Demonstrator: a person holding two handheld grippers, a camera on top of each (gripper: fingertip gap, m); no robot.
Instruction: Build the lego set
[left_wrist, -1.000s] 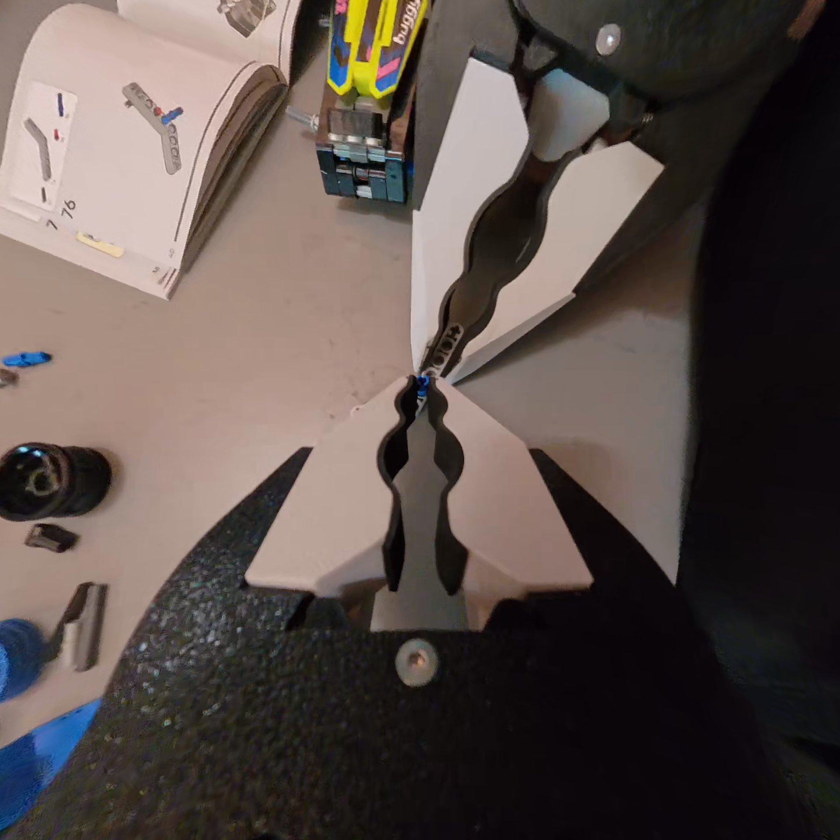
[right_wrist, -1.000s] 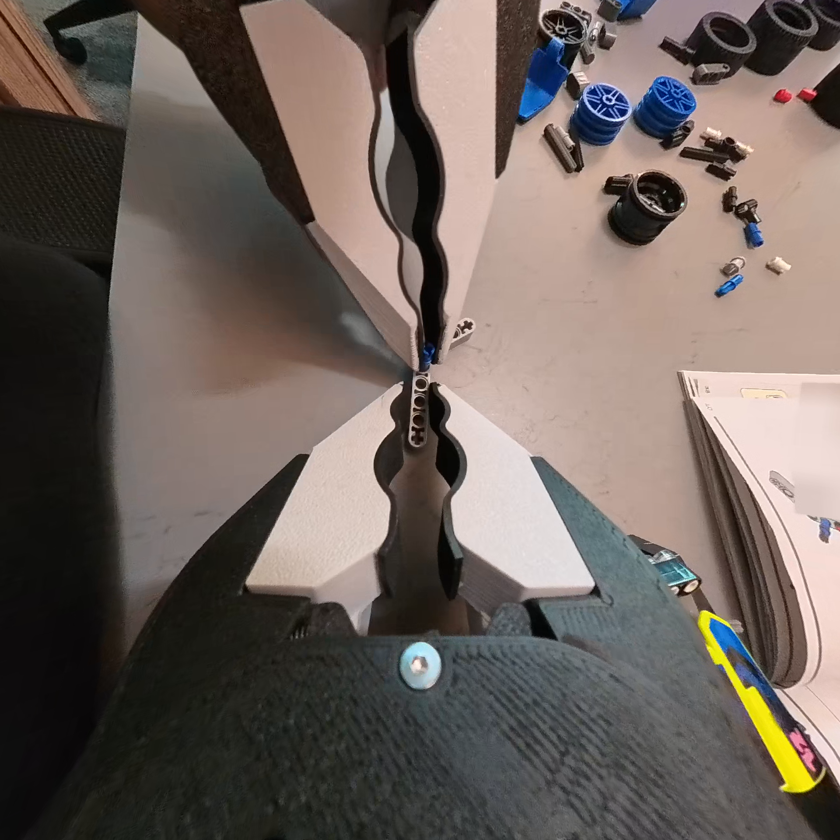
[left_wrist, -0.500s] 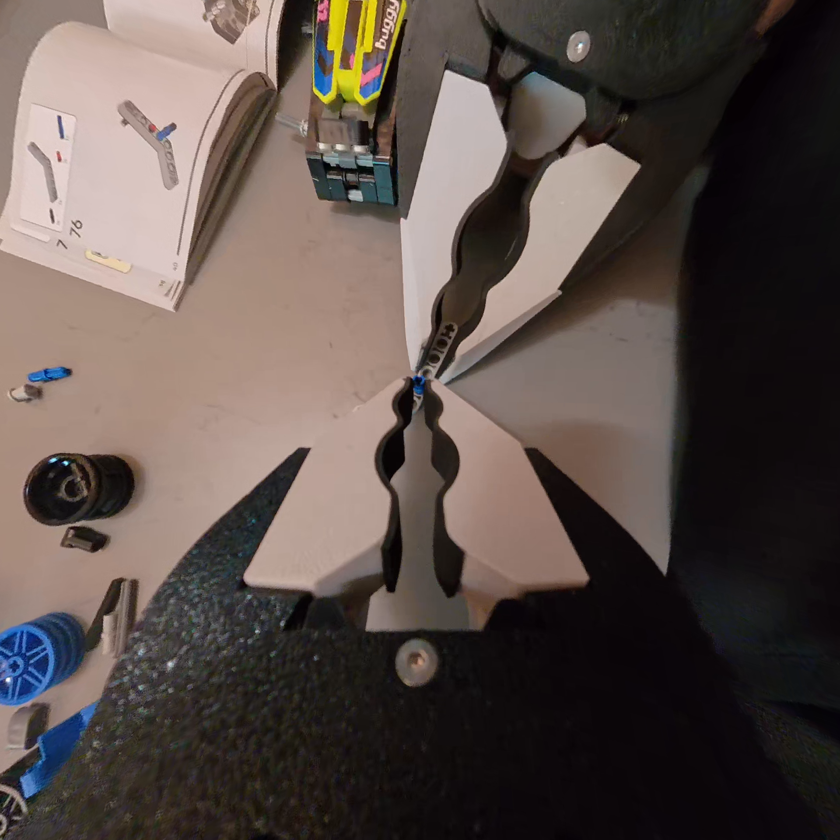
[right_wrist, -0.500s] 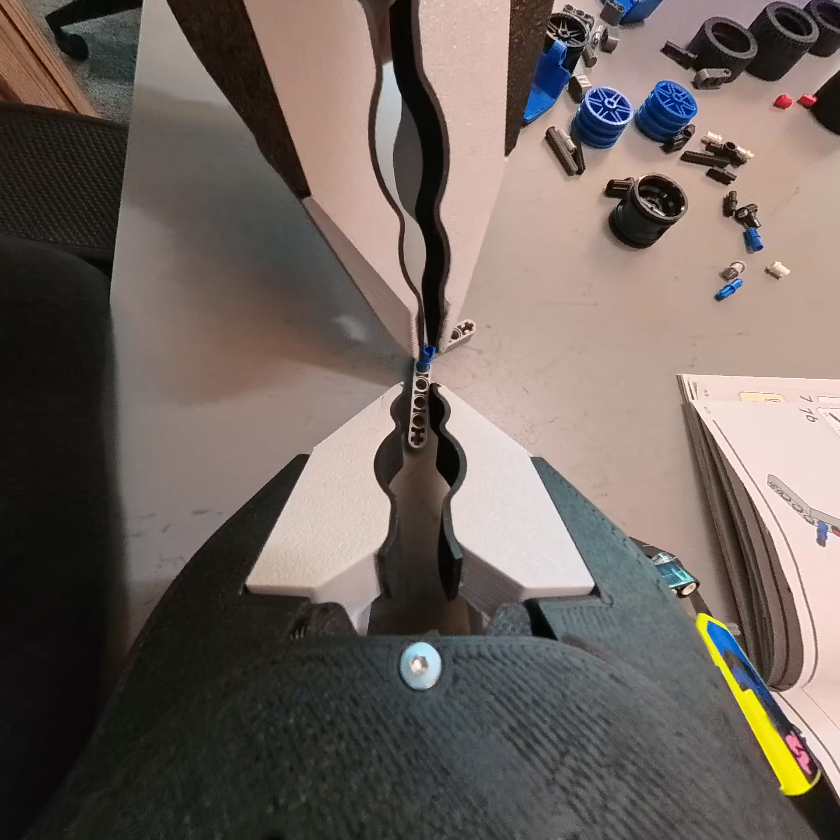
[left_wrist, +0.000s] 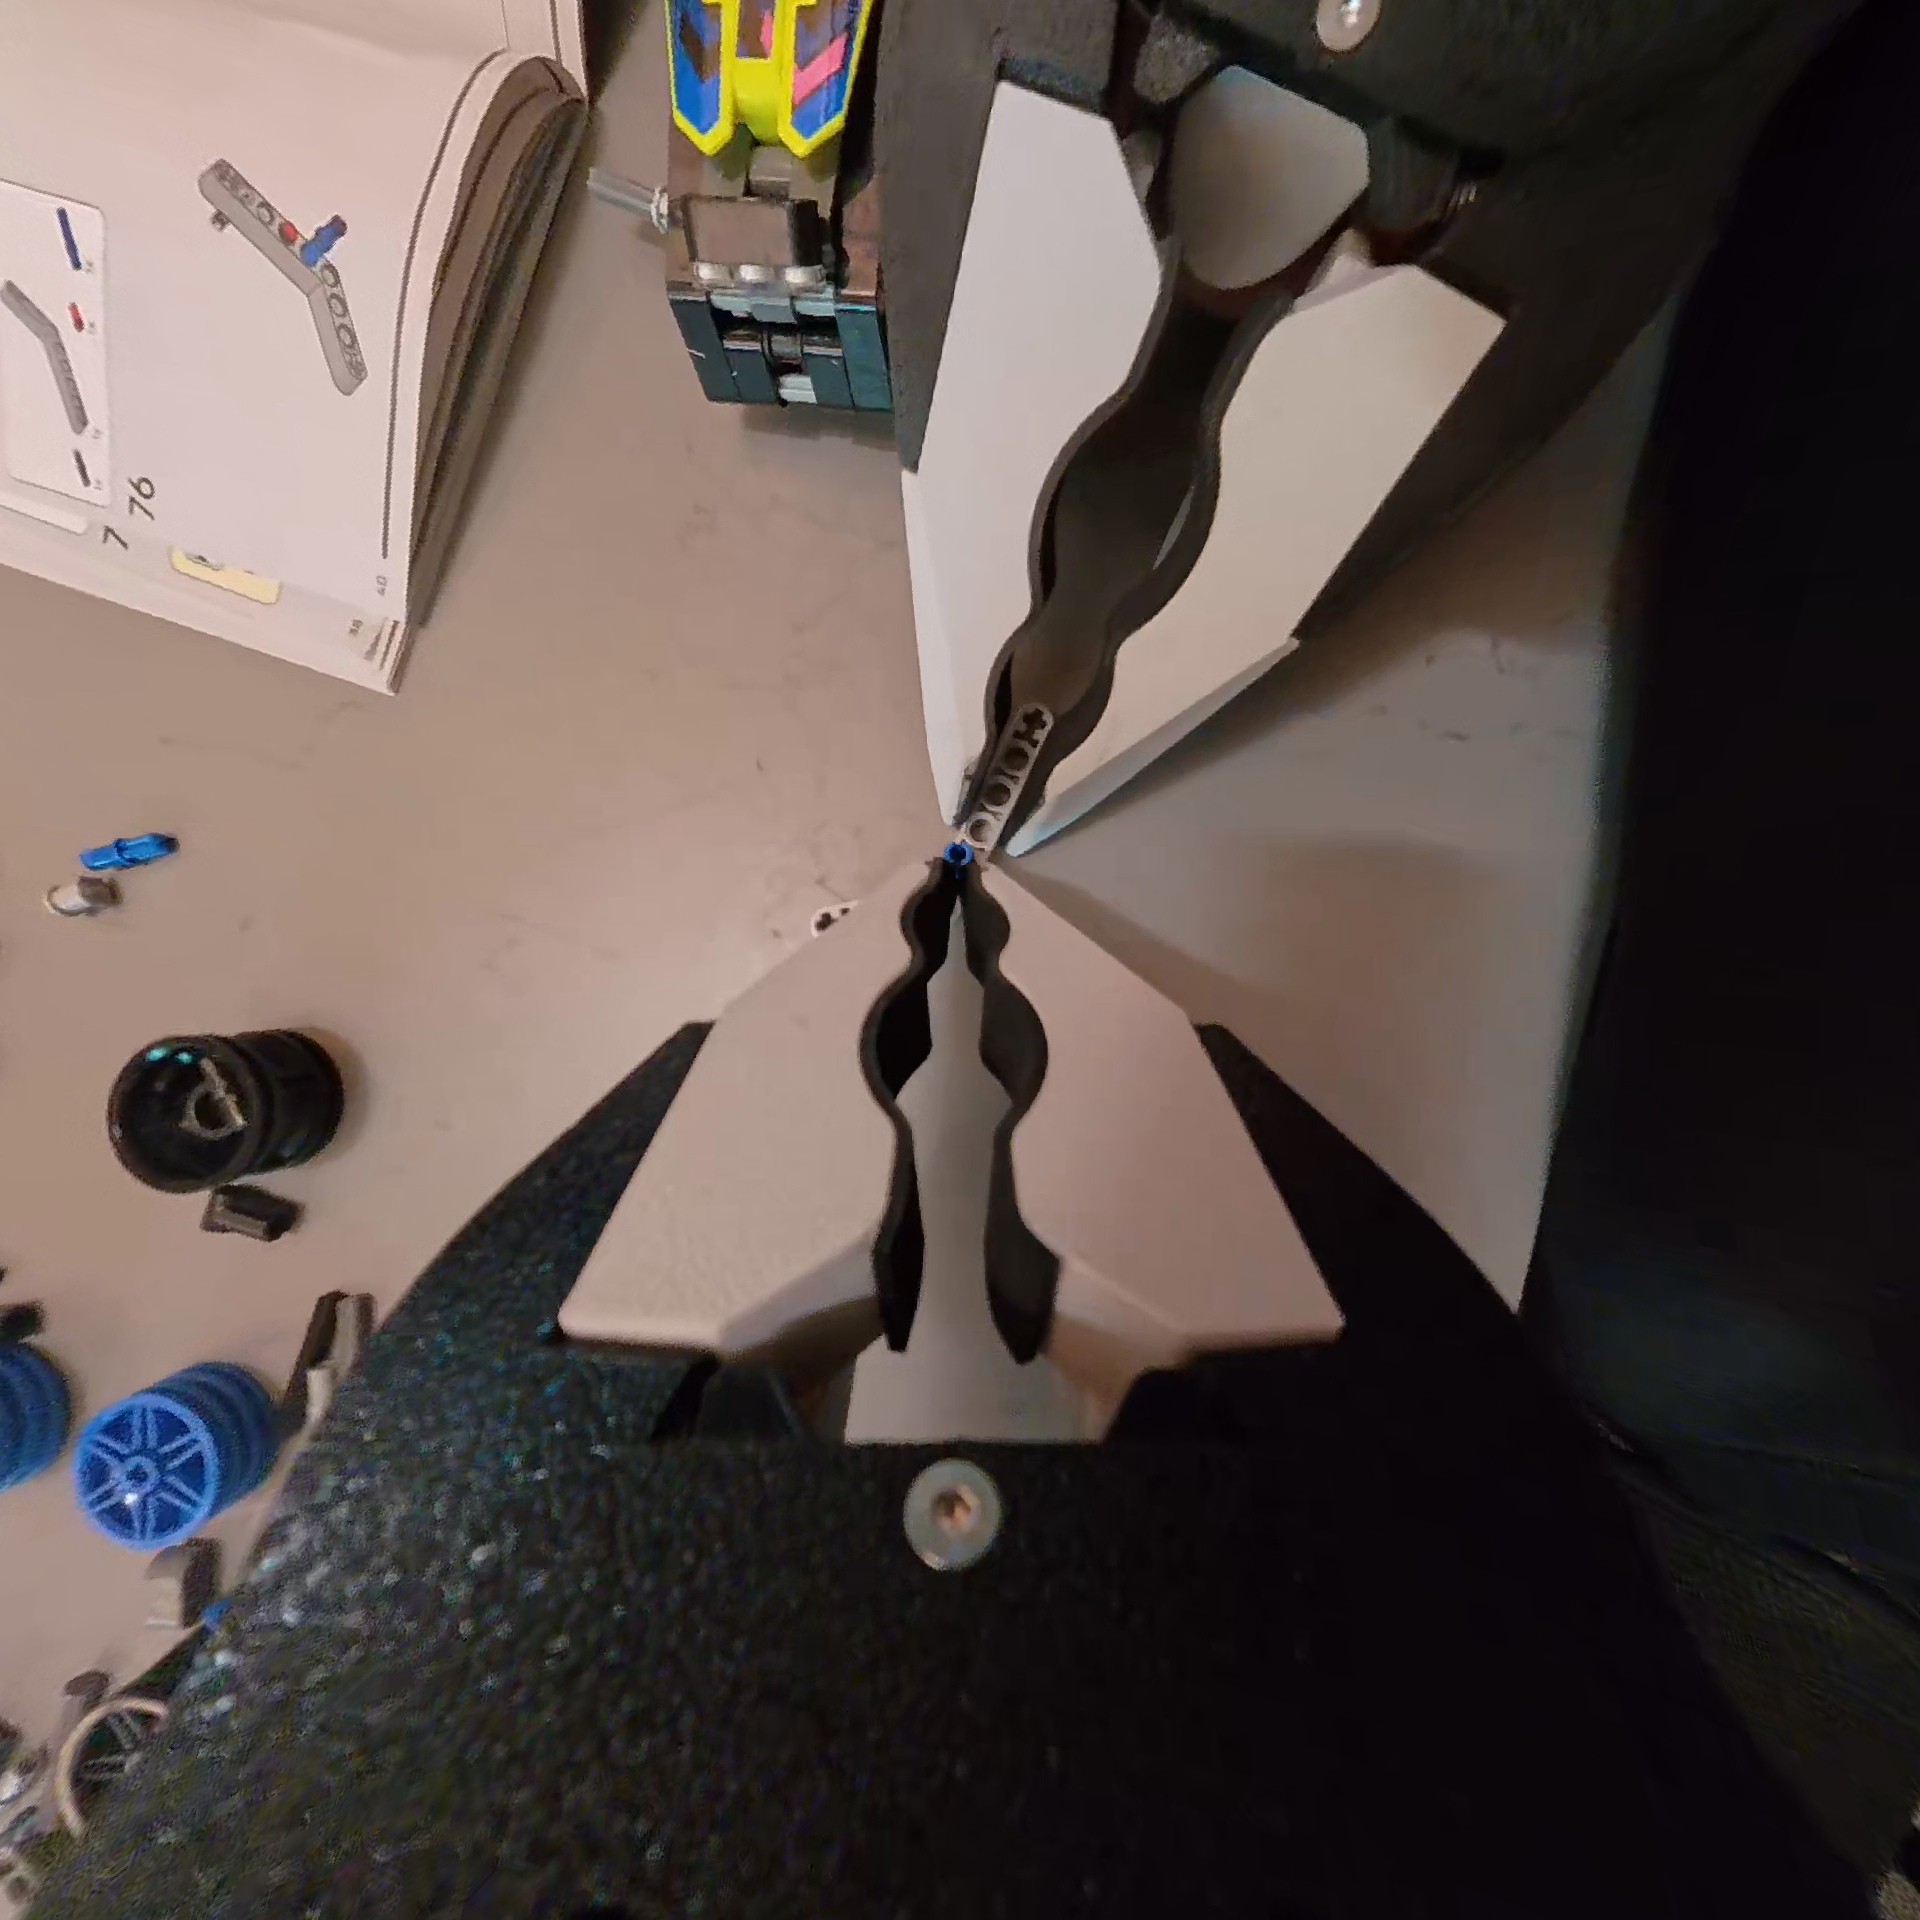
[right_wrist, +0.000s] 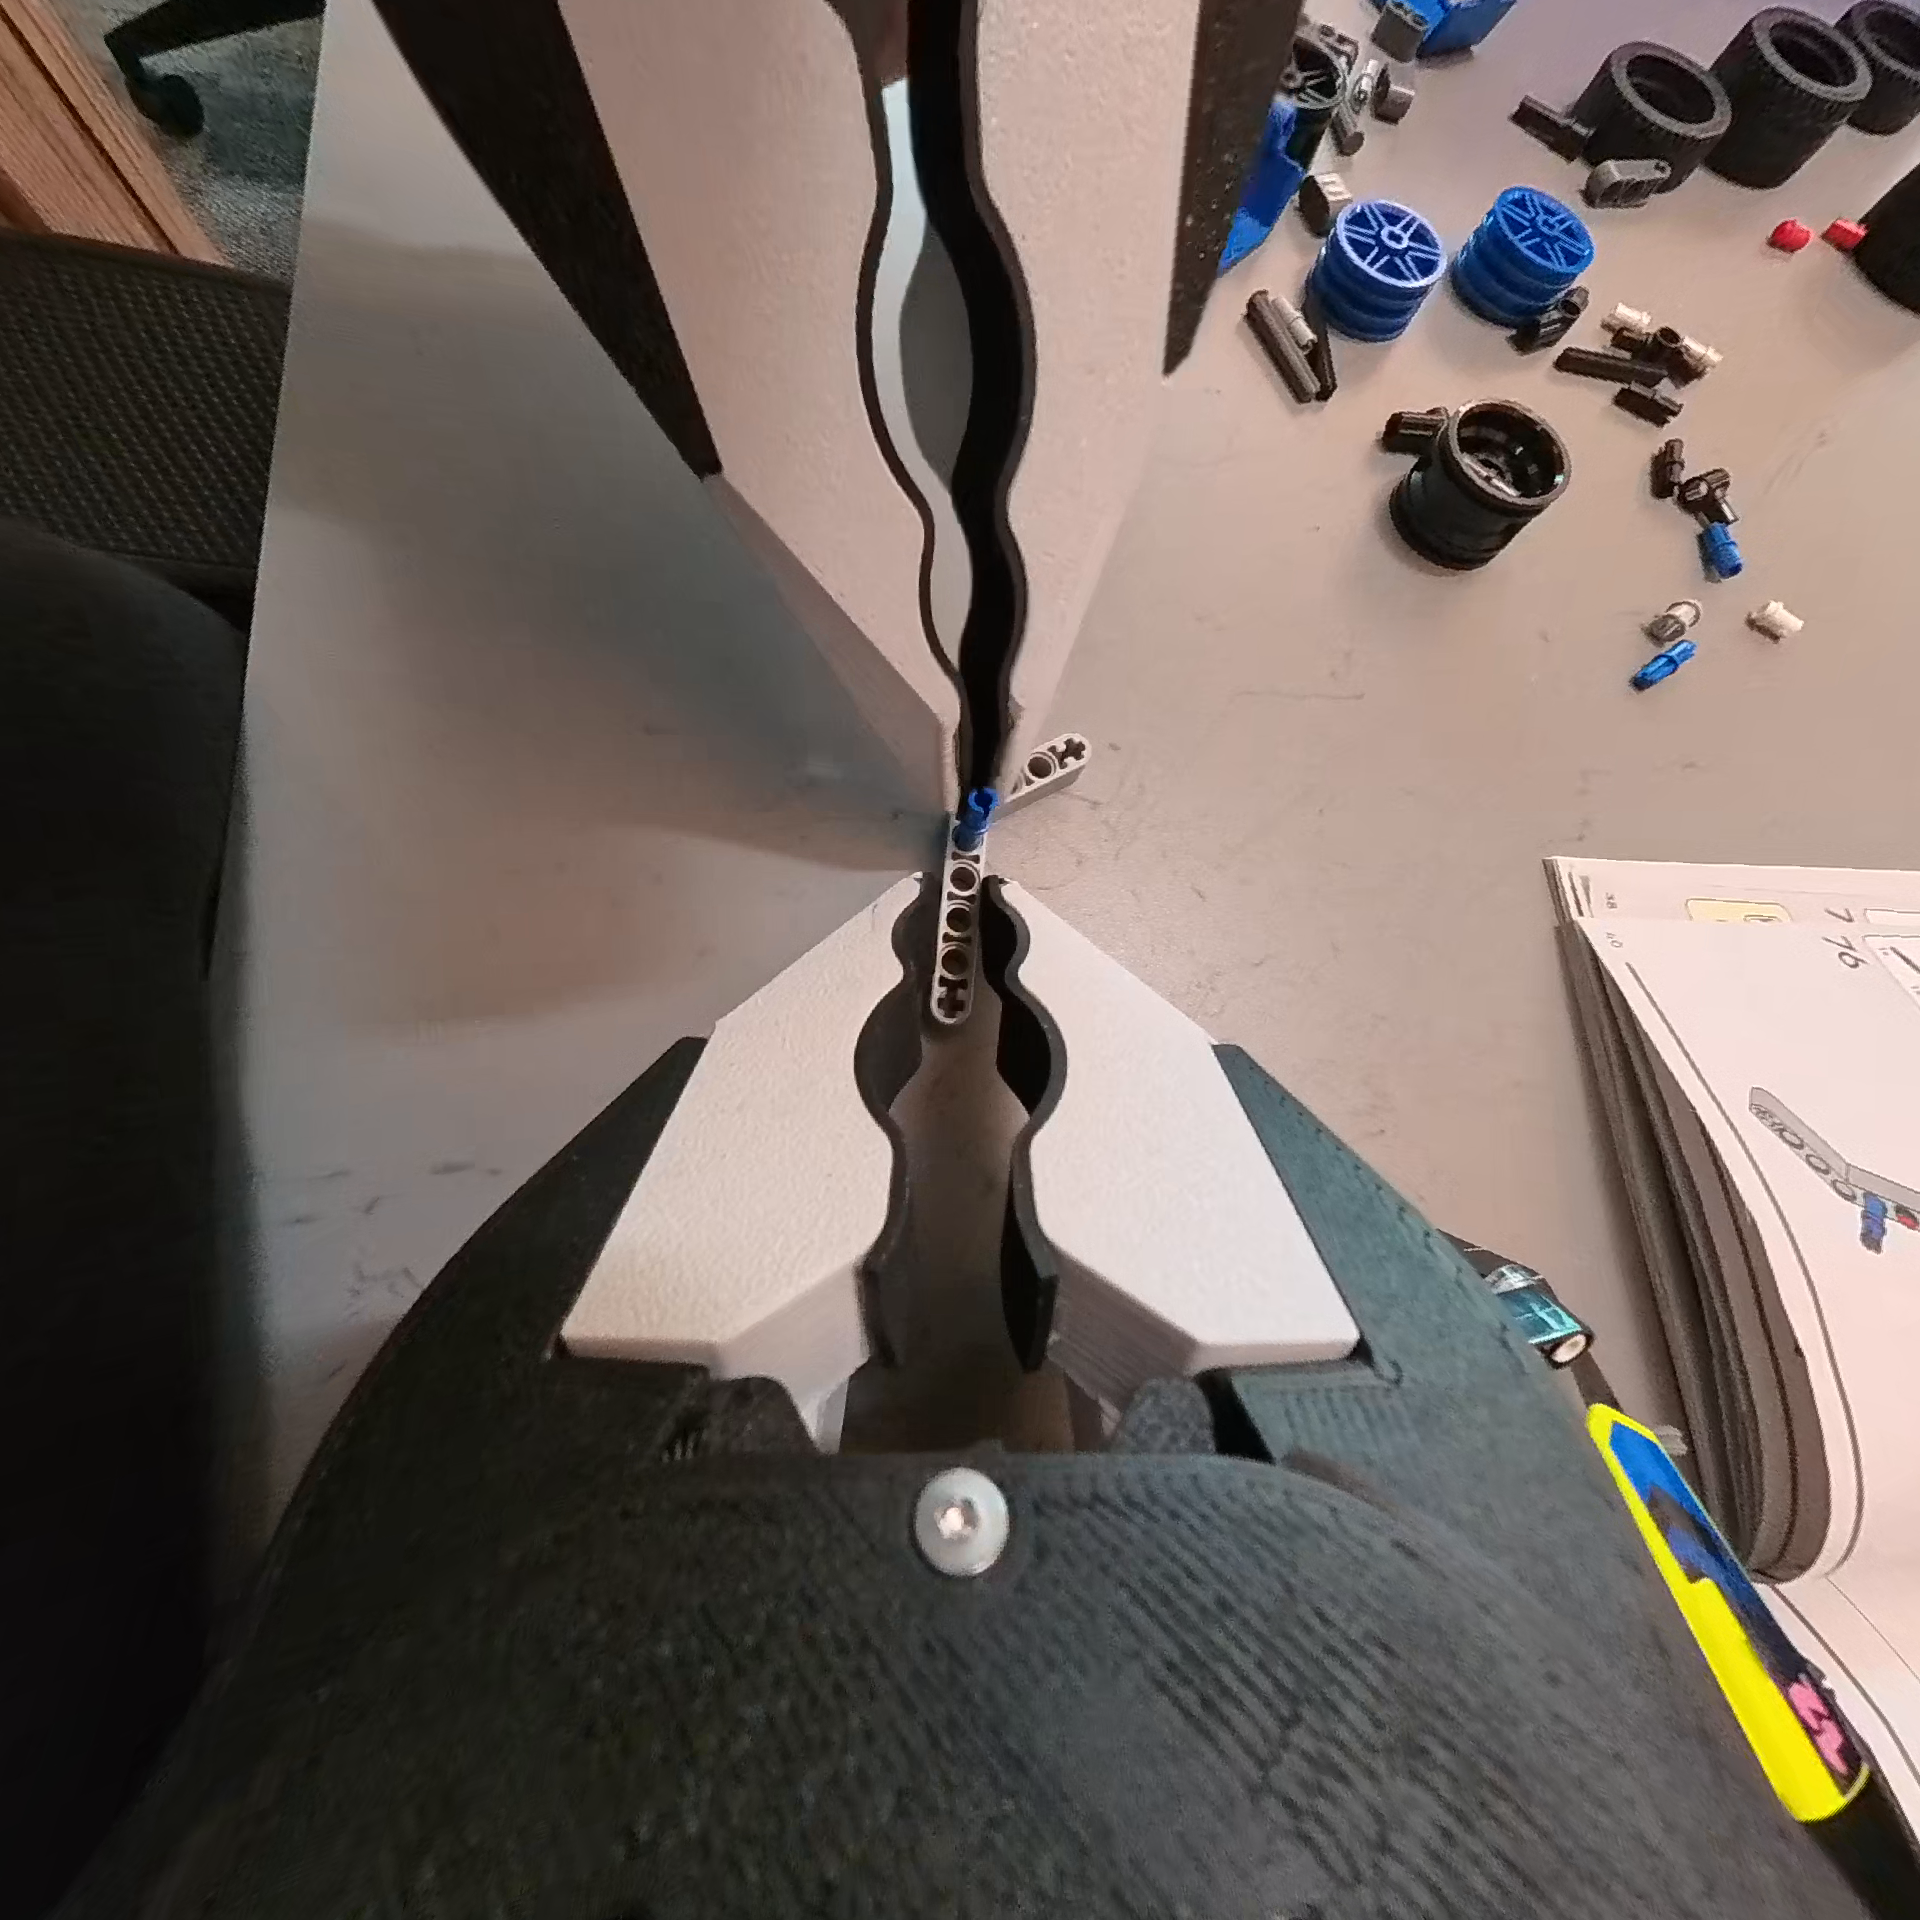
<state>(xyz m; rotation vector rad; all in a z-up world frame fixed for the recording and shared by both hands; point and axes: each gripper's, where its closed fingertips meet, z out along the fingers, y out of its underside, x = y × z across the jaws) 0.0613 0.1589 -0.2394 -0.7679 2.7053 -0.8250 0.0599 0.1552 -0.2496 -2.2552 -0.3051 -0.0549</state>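
My left gripper (left_wrist: 956, 868) is shut on a small blue pin (left_wrist: 956, 854), which sticks out of its fingertips. My right gripper (right_wrist: 961, 883) is shut on a light grey bent beam with holes (right_wrist: 958, 935). The two grippers meet tip to tip just above the grey table (left_wrist: 623, 831). The pin (right_wrist: 977, 812) sits at a hole near the beam's bend. The beam's other arm (right_wrist: 1055, 764) shows behind the left fingers (right_wrist: 1081, 416). In the left wrist view the beam (left_wrist: 1013, 774) lies between the right fingers (left_wrist: 997, 520), which reach in from the top.
An open instruction booklet (left_wrist: 260, 312) lies at the far left, with a partly built yellow and blue model car (left_wrist: 774, 208) next to it. A black tyre (left_wrist: 223, 1122), blue wheels (right_wrist: 1377, 260) and small loose parts (right_wrist: 1662, 655) are scattered around. A dark chair (right_wrist: 104, 416) stands beyond the table's edge.
Both grippers stay tip to tip and keep their grasps. The left gripper has shifted slightly, so the table parts slid a little in its view. The pin stays at the beam's hole.
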